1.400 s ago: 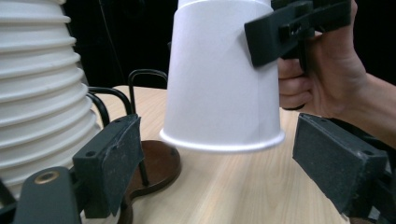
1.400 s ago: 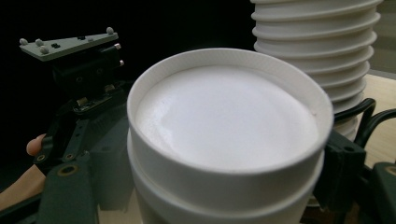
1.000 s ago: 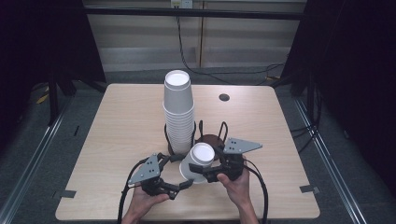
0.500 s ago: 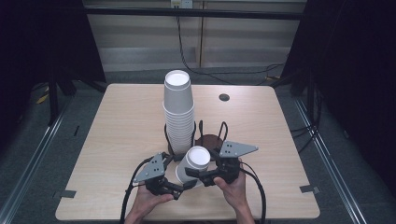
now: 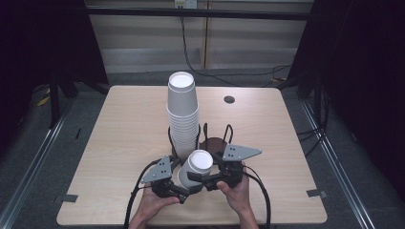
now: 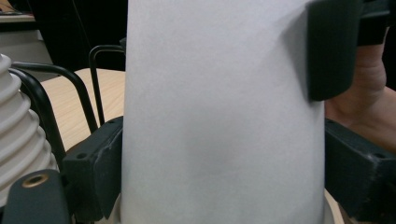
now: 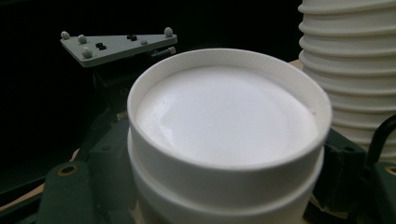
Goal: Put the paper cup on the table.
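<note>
Evidently the change is small and sits in the left gripper (image 5: 186,191); its jaws let go and widened, and have just been closing again, with the nested paper cups (image 5: 196,168) between them. In the left gripper view both of its black jaws now lie flush against the white cup wall (image 6: 219,116), so it grips low on the pair; the hands themselves have hardly shifted. The right gripper (image 5: 200,179) is clamped on the same cups higher up; one pad (image 6: 331,51) presses a faint dent into the paper. Compared with a second ago the cups have come slightly toward the person and away from the tall cup stack (image 5: 182,114) in its wire holder (image 5: 205,133); they are held base-up and tilted, above the near edge of the table (image 5: 119,143), just in front of the holder. The right gripper view shows two cups, the upper cup (image 7: 224,116) seated over a lower rim (image 7: 224,198); the fresh hold probably serves to pull the two apart, and they are not yet separated.
</note>
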`<action>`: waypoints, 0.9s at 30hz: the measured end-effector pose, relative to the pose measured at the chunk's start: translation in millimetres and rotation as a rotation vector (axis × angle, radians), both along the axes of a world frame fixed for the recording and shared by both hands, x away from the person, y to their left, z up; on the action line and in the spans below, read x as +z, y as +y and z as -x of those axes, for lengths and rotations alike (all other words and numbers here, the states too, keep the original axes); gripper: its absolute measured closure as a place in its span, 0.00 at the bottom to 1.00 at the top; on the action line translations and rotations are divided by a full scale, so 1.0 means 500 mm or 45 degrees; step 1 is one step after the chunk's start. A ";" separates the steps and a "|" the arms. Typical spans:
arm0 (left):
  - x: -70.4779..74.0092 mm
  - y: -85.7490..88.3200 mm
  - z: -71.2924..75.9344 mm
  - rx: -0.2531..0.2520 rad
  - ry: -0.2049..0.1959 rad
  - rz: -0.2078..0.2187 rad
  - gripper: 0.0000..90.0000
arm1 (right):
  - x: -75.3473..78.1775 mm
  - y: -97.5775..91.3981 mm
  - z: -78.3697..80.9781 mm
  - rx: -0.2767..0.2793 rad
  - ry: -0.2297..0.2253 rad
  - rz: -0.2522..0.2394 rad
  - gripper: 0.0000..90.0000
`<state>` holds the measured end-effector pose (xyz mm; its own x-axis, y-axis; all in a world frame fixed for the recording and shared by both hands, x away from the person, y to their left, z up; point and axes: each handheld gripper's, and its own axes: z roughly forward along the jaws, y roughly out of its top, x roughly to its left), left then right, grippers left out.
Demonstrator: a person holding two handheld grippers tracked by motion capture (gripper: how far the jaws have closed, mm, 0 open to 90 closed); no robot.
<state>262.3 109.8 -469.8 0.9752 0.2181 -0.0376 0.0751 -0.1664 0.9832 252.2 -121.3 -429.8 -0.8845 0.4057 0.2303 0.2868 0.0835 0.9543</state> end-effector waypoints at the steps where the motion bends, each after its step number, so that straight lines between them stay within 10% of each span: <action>1: 0.000 0.001 -0.001 -0.005 0.001 -0.002 0.15 | 0.000 0.001 0.000 -0.001 -0.001 0.002 0.25; 27: 0.018 0.025 -0.012 0.000 0.021 -0.180 0.18 | 0.005 -0.028 0.003 -0.020 0.011 0.015 0.15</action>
<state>268.5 122.1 -460.6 0.9747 0.2225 -0.0225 0.0912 -0.3035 0.9485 250.7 -135.3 -427.4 -0.8758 0.4224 0.2334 0.2968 0.0900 0.9507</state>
